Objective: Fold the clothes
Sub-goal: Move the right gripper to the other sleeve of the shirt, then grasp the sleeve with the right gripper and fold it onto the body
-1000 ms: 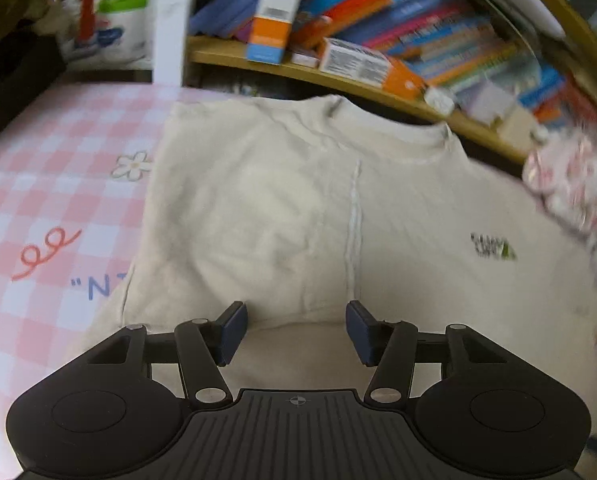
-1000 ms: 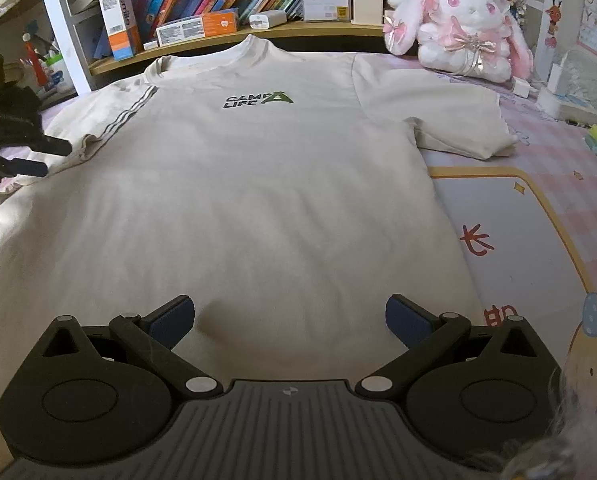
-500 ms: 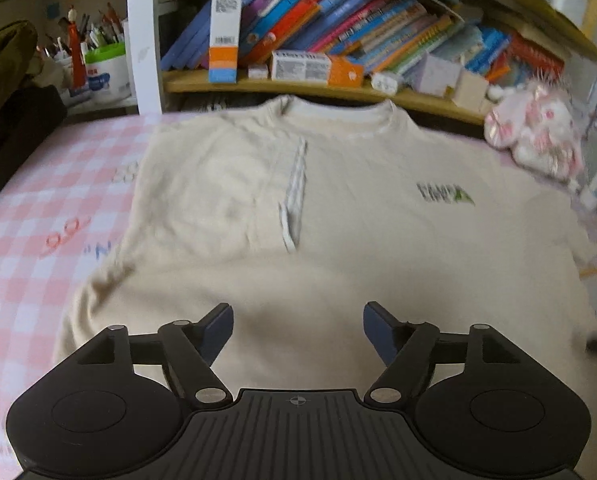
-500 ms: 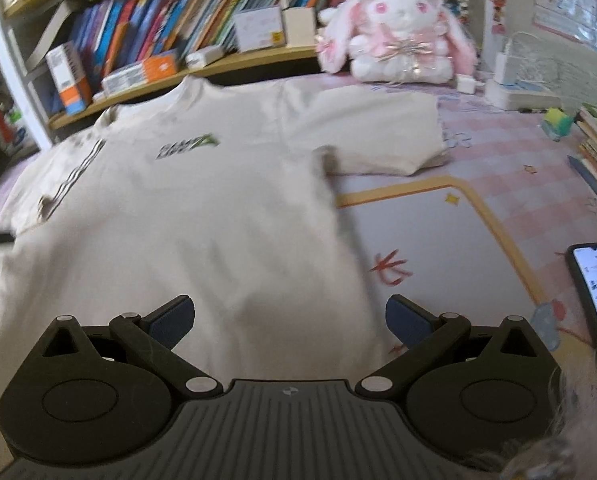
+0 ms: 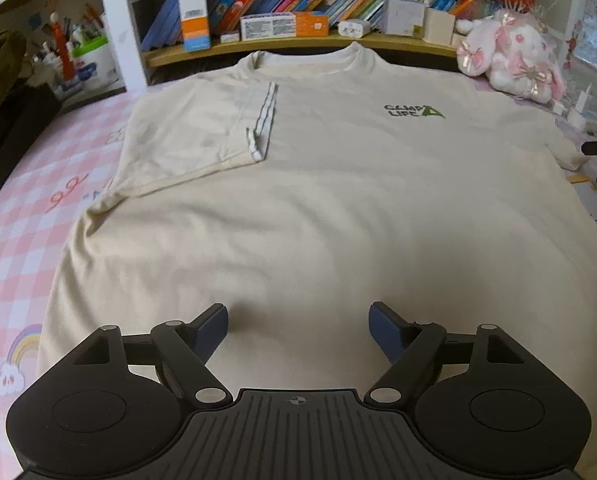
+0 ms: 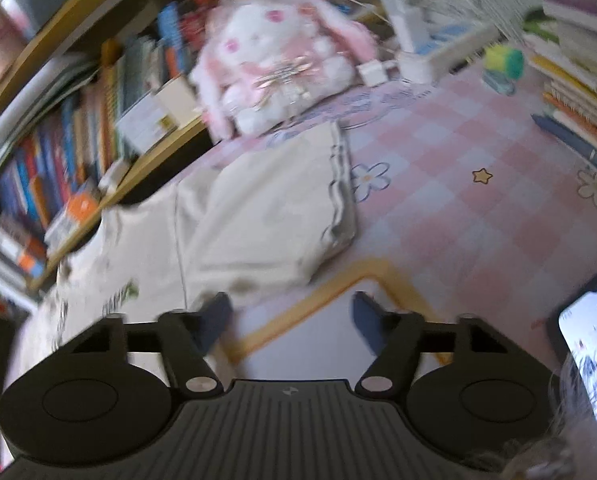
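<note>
facing whole t-shirt (image 5: 318, 200) left view, phone (image 6: 590, 360) right view only

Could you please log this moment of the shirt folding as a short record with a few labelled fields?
garment: cream T-shirt, front up, collar toward the bookshelf
left sleeve: folded inward over the chest
right sleeve: still spread out flat
left gripper: open, empty, over the lower shirt
right gripper: open, empty, near the right sleeve; view blurred
nearby: plush rabbit, lit phone
</note>
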`<act>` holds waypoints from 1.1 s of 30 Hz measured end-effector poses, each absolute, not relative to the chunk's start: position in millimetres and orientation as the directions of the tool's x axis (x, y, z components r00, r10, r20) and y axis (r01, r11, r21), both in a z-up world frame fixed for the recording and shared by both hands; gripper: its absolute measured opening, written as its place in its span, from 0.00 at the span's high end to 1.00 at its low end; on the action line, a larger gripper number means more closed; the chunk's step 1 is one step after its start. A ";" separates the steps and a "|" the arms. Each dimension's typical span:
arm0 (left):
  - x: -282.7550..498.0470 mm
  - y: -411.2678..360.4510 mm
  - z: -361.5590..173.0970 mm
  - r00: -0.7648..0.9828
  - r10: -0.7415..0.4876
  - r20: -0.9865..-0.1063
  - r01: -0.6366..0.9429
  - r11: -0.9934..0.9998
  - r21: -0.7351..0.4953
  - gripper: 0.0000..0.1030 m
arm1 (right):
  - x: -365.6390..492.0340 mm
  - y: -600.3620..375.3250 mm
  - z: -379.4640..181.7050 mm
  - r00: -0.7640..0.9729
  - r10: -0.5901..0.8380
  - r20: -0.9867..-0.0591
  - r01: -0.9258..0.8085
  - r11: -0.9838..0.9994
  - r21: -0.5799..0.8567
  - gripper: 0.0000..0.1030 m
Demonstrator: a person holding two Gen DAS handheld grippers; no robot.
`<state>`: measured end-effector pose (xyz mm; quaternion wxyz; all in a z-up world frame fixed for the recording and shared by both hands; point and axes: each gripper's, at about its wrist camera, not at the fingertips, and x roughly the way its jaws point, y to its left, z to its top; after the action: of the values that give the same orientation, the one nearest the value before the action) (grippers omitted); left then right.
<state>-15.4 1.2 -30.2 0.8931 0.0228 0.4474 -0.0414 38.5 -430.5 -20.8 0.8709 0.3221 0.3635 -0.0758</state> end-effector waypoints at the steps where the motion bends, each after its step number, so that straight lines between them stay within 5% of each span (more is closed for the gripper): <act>1: -16.3 1.0 -29.5 0.596 -0.049 -0.802 0.088 0.996 0.005 0.22 | 41.4 -435.8 -21.8 0.725 0.110 -0.680 0.375 0.765 0.524 0.47; 14: -17.6 -0.3 -24.3 0.587 -0.016 -0.809 0.057 0.998 0.021 0.21 | 63.7 -467.2 -36.2 0.706 0.158 -0.690 0.449 0.654 0.609 0.60; 16: -18.3 -0.8 -23.6 0.588 -0.015 -0.809 0.058 0.998 0.023 0.21 | 69.8 -469.3 -37.0 0.695 0.144 -0.704 0.468 0.652 0.596 0.79; 20: -21.8 1.0 -22.3 0.593 -0.008 -0.805 0.048 0.998 0.026 0.21 | 80.5 -467.9 -32.6 0.682 0.099 -0.725 0.492 0.671 0.555 0.92; 26: -25.5 11.0 -20.4 0.600 0.009 -0.800 0.009 1.000 0.017 0.21 | 111.9 -399.1 23.5 0.756 0.022 -0.654 0.268 0.901 0.340 0.93; 29: -26.9 15.7 -20.5 0.603 0.016 -0.797 -0.009 1.000 0.013 0.21 | 128.1 -332.6 45.1 0.770 0.092 -0.631 0.032 0.983 0.183 0.93; 33: -28.4 21.9 -21.3 0.602 0.017 -0.798 -0.018 1.000 0.008 0.21 | 139.7 -248.3 27.5 0.641 0.254 -0.725 -0.298 0.952 0.069 0.90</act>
<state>-28.4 21.9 -21.3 0.8950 -0.0006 0.4459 0.0100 139.7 -248.3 27.5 0.9053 -0.0282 0.3954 0.1525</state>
